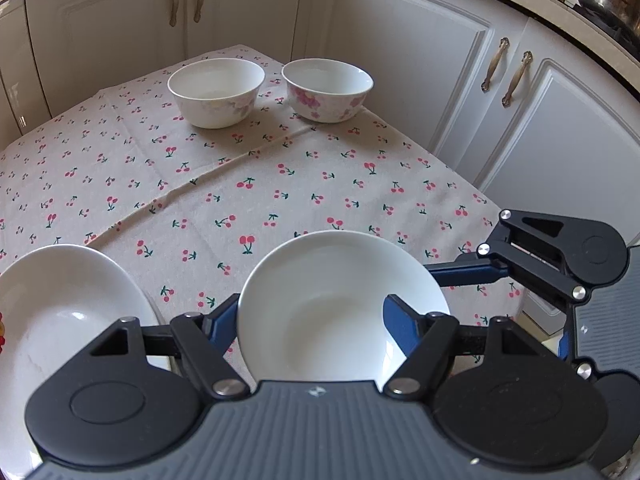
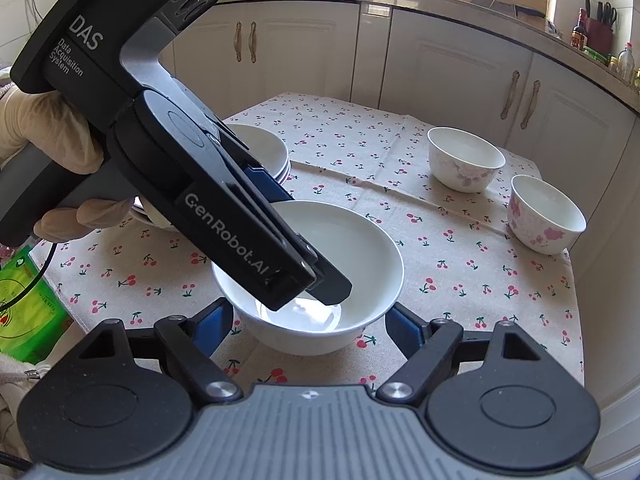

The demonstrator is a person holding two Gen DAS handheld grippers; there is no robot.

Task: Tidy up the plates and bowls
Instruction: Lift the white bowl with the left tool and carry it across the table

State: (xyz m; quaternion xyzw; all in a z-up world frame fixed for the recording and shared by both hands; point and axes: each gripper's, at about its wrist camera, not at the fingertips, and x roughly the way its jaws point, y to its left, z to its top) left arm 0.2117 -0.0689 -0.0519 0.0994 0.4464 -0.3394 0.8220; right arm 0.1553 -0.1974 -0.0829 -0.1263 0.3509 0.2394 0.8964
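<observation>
1. Table [image 2: 460, 264]: covered by a cherry-print cloth; its near edge is cut off behind both devices.
2. Stack of plates [image 2: 266, 148]: at the far left of the table, mostly hidden behind the left hand-held gripper's body; the count cannot be made out. In the left wrist view only one plate [image 1: 64, 312] shows, cut off by the frame edge.
3. White shallow bowl [image 2: 352, 240]: upright near the front of the table, mouth facing up.
4. Left hand-held gripper [image 2: 320, 292]: held in a gloved hand [image 2: 52, 140], angled down into the shallow bowl. Its jaws stand partly open; whether the pads press the bowl cannot be told.
5. Right hand-held gripper [image 2: 308, 320]: jaws partly open, blue fingers either side of the shallow bowl's base, no contact visible.
6. Two floral bowls [image 2: 464, 158] [image 2: 546, 218]: upright, side by side, just apart, at the far right.
</observation>
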